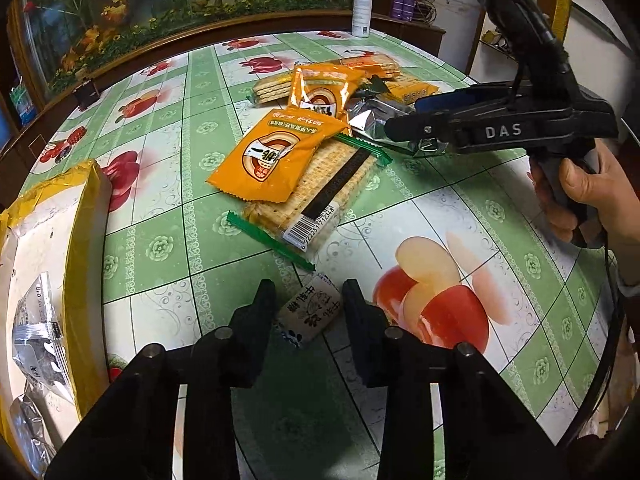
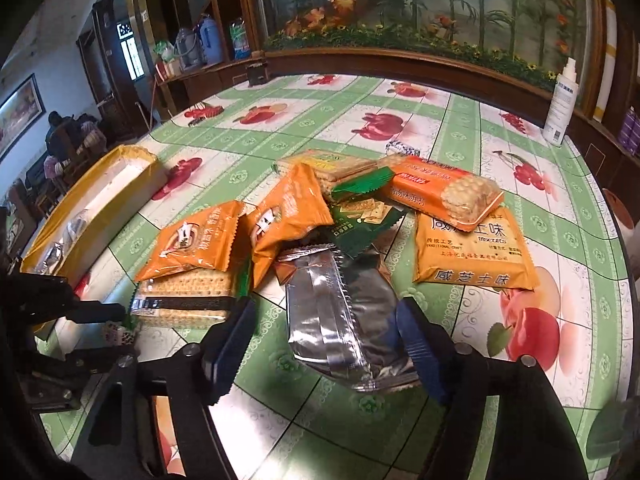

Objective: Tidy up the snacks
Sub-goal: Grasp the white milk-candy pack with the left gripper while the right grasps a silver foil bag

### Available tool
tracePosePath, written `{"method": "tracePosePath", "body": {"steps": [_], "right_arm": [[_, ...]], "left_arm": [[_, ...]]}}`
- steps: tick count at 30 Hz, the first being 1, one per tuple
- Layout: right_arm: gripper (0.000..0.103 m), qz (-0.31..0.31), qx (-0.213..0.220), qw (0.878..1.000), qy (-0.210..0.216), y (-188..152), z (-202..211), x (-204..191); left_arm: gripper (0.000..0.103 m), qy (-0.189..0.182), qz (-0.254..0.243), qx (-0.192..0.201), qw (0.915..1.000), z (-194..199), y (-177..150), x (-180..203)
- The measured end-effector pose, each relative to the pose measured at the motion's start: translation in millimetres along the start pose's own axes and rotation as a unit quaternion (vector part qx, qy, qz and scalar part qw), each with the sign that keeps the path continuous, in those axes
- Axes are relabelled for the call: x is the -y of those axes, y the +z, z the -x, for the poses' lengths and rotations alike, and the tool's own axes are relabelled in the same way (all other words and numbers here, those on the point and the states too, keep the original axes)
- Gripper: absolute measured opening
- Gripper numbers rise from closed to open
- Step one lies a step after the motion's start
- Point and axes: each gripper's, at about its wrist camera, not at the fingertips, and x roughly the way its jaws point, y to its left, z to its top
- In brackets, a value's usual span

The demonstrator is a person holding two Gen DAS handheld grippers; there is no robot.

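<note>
A heap of snack packs lies mid-table: orange packets, clear-wrapped crackers and a silver foil packet. My left gripper points down at a small white candy packet that lies on the tablecloth, and both fingers touch its sides. My right gripper stands open astride the silver packet. Its right pad is at the packet's edge, while the left pad stands clear of it.
A white box with a yellow rim sits at the table's left with silver packets inside. A white spray bottle stands at the far edge. A hand holds the right gripper's handle.
</note>
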Motion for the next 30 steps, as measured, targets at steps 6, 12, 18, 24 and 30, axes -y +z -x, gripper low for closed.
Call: {"method": "tracePosePath", "body": {"steps": [6, 12, 18, 24, 30], "right_arm": [[0.059, 0.009, -0.011, 1.0, -0.017, -4.4, -7.7, -2.8], [0.055, -0.018, 0.002, 1.0, 0.006, -14.8, 6.9, -1.2], [0.01, -0.069, 0.037, 0.996, 0.043, -29.0, 41.3, 4.7], [0.005, -0.064, 0.011, 0.997, 0.038, -37.9, 33.2, -1.4], [0.07, -0.013, 0.037, 0.999, 0.01, -24.7, 43.7, -5.6]], "left_arm": [[0.031, -0.012, 0.021, 0.007, 0.9997, 2.1, -2.3, -4.6], [0.031, -0.014, 0.047, 0.01, 0.9988, 9.4, -6.2, -10.3], [0.031, -0.014, 0.068, 0.027, 0.9972, 23.3, -9.8, -12.4], [0.031, -0.014, 0.084, 0.02, 0.9962, 23.6, -18.7, -15.4], [0.031, -0.015, 0.094, 0.025, 0.9951, 33.5, -21.3, -22.0]]}}
